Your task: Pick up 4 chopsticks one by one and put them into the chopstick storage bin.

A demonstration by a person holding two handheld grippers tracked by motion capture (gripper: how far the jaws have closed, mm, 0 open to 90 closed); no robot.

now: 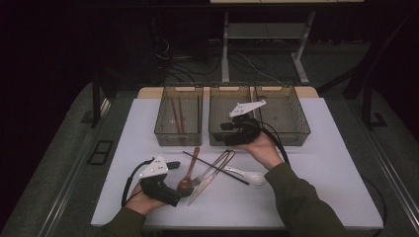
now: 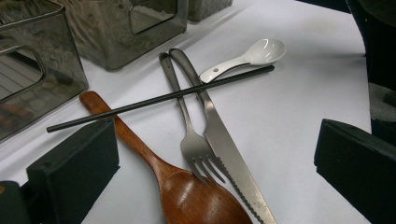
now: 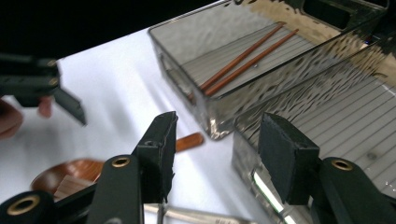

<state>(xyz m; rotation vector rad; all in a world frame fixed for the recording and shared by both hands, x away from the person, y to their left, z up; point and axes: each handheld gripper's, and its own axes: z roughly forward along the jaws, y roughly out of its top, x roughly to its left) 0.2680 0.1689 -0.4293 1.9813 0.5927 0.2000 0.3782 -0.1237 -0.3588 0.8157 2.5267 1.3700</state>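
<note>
A loose pile of cutlery lies in the middle of the white table (image 1: 316, 163): a wooden spoon (image 1: 190, 170), a metal fork (image 2: 191, 140), a serrated knife (image 2: 224, 149), a single black chopstick (image 2: 159, 99) lying across them, and a white ceramic spoon (image 1: 249, 174). My left gripper (image 1: 175, 181) rests low by the wooden spoon's bowl (image 2: 201, 200), open, with its jaws standing on either side of the bowl and the fork tines. My right gripper (image 1: 226, 133) hovers at the front of the middle bin (image 1: 230, 116), open and holding nothing.
Three clear bins stand side by side at the back. The left bin (image 3: 187, 42) holds two brown chopsticks (image 3: 243, 58). The right bin (image 1: 282, 113) looks empty. Bare tabletop stretches to the right of the cutlery. The floor beyond is dark, with table legs and cables.
</note>
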